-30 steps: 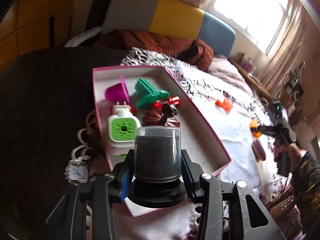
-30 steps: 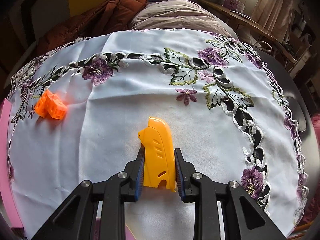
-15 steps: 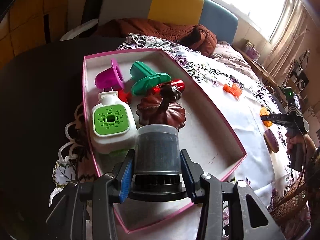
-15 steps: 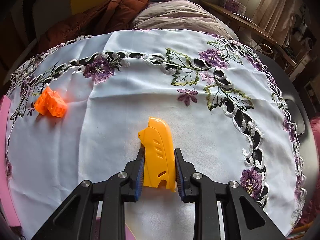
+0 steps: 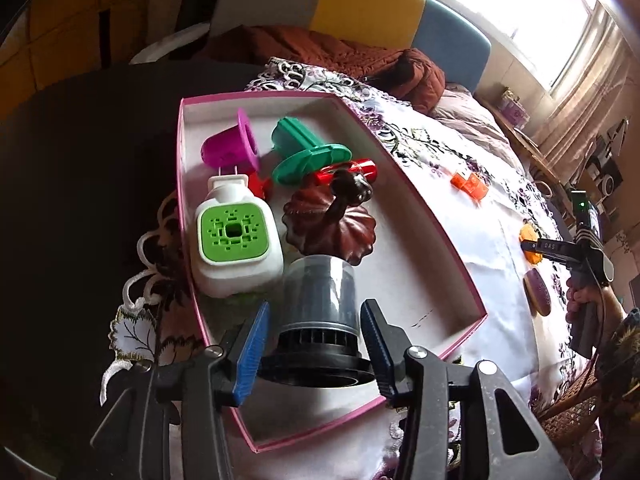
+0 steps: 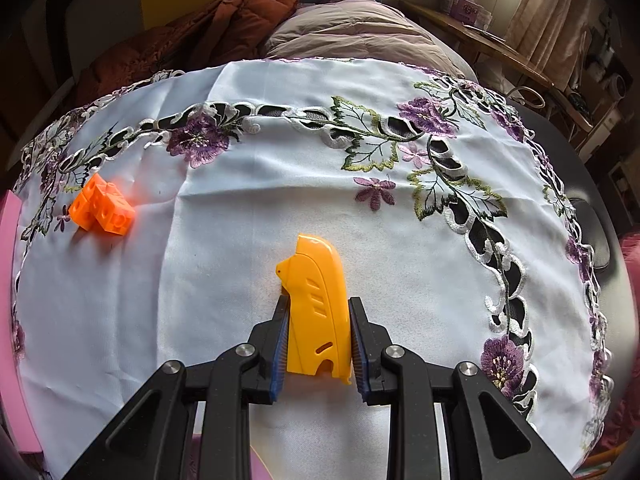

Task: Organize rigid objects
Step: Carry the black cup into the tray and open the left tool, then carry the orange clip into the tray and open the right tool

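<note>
- Daylight from a far window falls on an embroidered tablecloth (image 5: 472, 216) in the left wrist view, where a pink-rimmed box (image 5: 404, 188) sits at the table's left side.
- Inside the box the left gripper (image 5: 316, 344) has its jaws spread clear of a dark cylindrical canister (image 5: 320, 300), which stands on the box floor at the near end, apparently just set down beside a green-faced white plug-in device (image 5: 234, 240) and a brown ridged lid (image 5: 328, 226).
- Right wrist view: on the cloth's open middle, the right gripper (image 6: 318, 340) clamps a yellow plastic piece (image 6: 316, 312), probably to carry it boxward; an orange block (image 6: 102, 210) waits far left.
</note>
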`<control>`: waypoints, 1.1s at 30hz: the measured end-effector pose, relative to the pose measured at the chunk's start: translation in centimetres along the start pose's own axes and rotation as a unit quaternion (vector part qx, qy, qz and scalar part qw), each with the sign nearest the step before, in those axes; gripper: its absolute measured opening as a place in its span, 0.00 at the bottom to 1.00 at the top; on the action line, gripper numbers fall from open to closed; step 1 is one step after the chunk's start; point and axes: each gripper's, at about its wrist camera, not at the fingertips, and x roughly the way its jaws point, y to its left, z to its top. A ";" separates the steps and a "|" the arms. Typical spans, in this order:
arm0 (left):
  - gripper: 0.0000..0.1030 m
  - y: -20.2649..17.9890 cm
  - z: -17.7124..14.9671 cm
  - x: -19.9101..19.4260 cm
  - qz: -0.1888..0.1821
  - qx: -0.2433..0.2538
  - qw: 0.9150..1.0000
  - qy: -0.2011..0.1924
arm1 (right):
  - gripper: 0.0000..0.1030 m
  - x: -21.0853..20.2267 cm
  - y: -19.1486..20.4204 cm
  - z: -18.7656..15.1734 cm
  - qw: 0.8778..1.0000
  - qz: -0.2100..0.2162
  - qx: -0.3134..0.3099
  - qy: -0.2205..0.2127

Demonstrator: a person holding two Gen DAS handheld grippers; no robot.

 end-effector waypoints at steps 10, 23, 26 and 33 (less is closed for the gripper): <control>0.41 -0.4 -0.7 -1.0 0.019 0.027 0.999 -0.002 | 0.27 -0.1 0.0 -0.1 1.000 0.000 -0.001 0.000; 0.40 -2.0 -0.2 -3.0 0.038 0.044 0.997 -0.044 | 0.27 -0.1 0.1 -0.2 1.000 0.000 -0.003 0.000; 0.40 -1.9 -0.2 -3.2 0.045 0.041 0.997 -0.045 | 0.27 -0.2 0.1 -0.2 1.000 0.000 -0.005 0.000; 0.40 -1.5 -0.4 -3.4 0.061 0.036 0.996 -0.047 | 0.26 -0.2 0.1 -0.1 1.000 0.006 -0.001 0.001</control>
